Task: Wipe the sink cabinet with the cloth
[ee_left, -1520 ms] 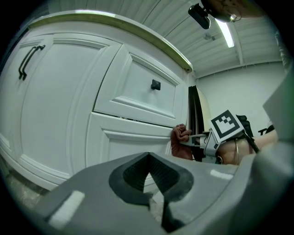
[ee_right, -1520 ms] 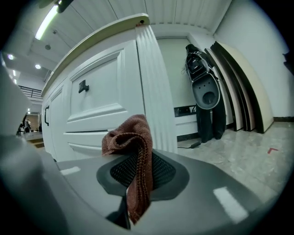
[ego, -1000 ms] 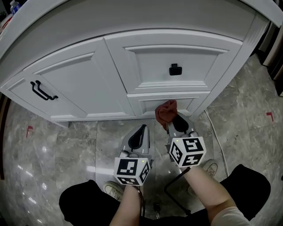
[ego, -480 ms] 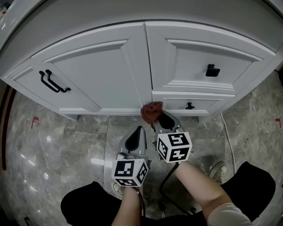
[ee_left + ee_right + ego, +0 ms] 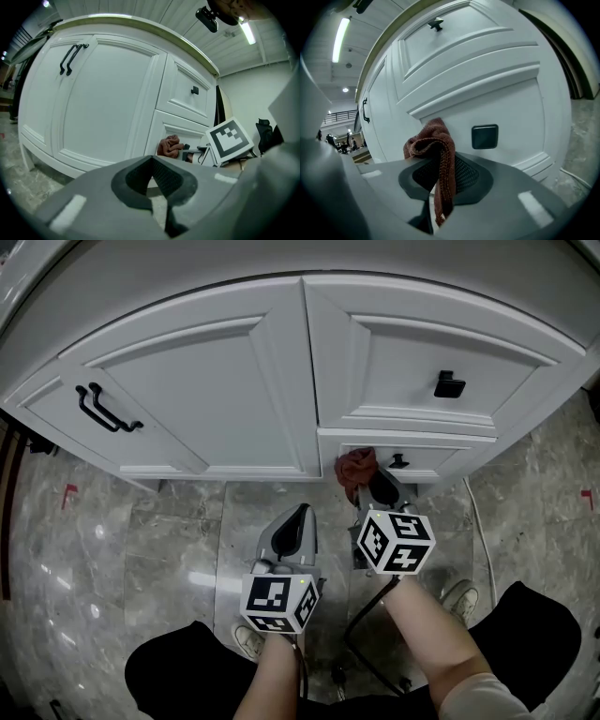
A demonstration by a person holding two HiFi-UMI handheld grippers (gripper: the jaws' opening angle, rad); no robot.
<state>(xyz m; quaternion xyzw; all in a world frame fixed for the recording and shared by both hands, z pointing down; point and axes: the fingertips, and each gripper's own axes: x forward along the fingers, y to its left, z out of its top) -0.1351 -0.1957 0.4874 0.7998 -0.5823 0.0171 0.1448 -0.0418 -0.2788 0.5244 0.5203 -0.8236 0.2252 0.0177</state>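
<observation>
Half hiding the lower drawer (image 5: 433, 457) of the sink cabinet (image 5: 234, 399) in the head view behind the right gripper (image 5: 375, 486) and its marker cube (image 5: 396, 542), which is printed only with black-and-white squares, and leaving contact between the rust-brown cloth (image 5: 356, 468) and the drawer face hard to judge. Clamping that cloth between pressed-together jaws, bunching it beyond the tips at 12 o'clock and trailing a strip toward 6 o'clock, with the square black knob (image 5: 484, 136) just beside it at 3 o'clock. Holding the left gripper (image 5: 300, 517) closed on nothing, at 8 o'clock of the cloth, apart from the cabinet, above the grey marble floor (image 5: 112, 549).
</observation>
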